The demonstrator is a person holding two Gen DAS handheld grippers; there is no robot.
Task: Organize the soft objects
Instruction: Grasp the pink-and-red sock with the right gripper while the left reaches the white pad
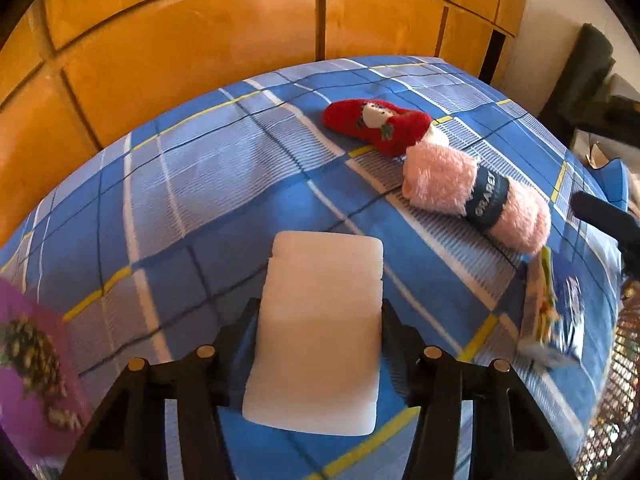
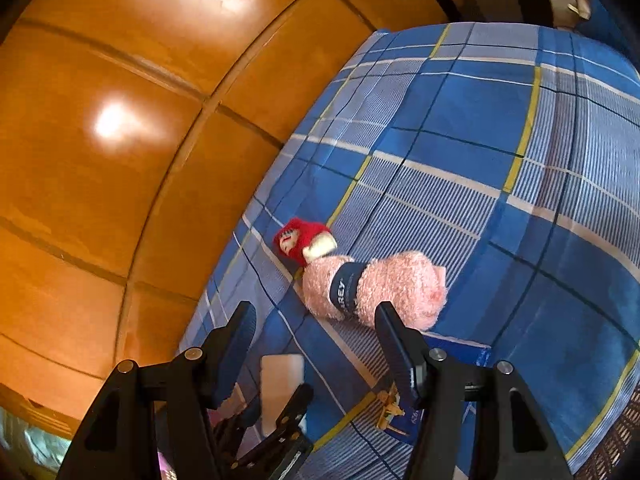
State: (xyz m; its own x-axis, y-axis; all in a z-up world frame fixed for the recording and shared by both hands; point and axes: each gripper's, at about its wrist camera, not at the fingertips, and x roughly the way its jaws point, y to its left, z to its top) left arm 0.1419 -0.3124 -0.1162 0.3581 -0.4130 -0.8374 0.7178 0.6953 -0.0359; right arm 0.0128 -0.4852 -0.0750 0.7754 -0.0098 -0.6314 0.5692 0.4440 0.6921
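A white foam block (image 1: 320, 332) lies on the blue checked bedspread (image 1: 200, 184), and my left gripper (image 1: 318, 312) is shut on it, one finger pressed against each long side. Farther off to the right lie a pink plush roll with a dark band (image 1: 476, 200) and, touching its far end, a red plush slipper (image 1: 376, 122). My right gripper (image 2: 314, 314) hovers open over the near end of the pink plush roll (image 2: 376, 288), nothing between its fingers. The red slipper (image 2: 300, 240) lies just beyond. Low in the right wrist view the left gripper (image 2: 280, 420) shows with the foam block (image 2: 282, 376).
A purple printed box (image 1: 36, 368) sits at the near left of the bed, and a blue and white box (image 1: 556, 320) stands on edge at the near right. Orange wooden wardrobe doors (image 1: 200, 40) rise behind the bed. A mesh basket (image 1: 616, 400) is at the right edge.
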